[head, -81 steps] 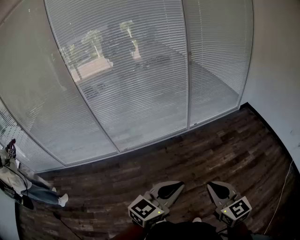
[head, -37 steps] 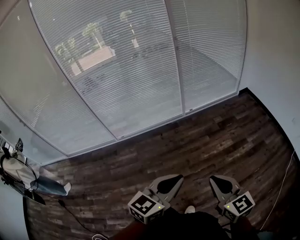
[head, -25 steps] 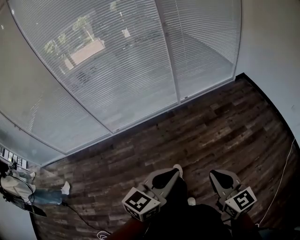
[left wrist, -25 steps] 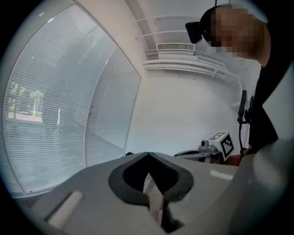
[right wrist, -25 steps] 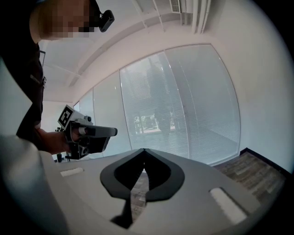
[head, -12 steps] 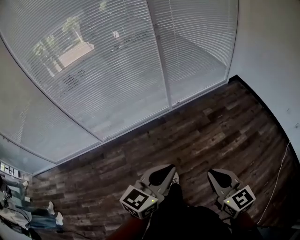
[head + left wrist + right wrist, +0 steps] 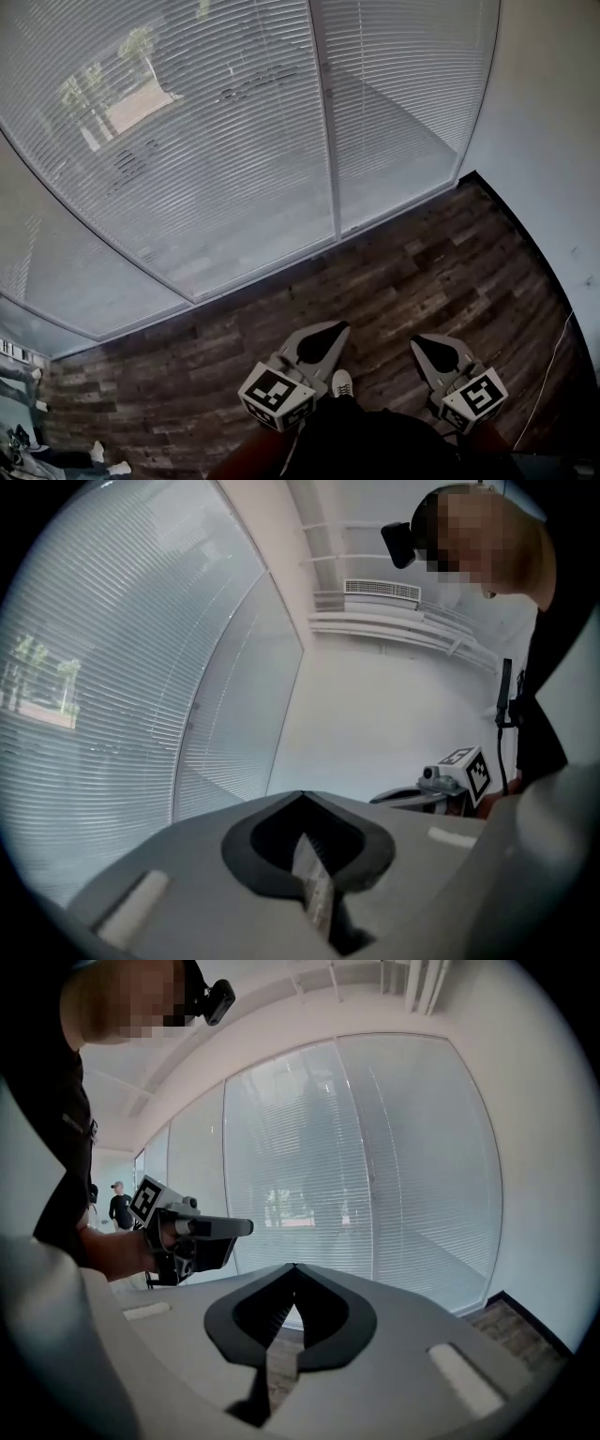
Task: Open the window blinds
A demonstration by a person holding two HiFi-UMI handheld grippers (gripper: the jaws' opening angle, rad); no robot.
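While the blinds hang fully lowered, the task looks unstarted: left claw and right claw are pressed together, empty, well apart from them.

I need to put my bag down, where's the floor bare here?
Bare wood floor runs from the window blinds to your shoe, right to the white wall. Crowded lower left: someone's legs.
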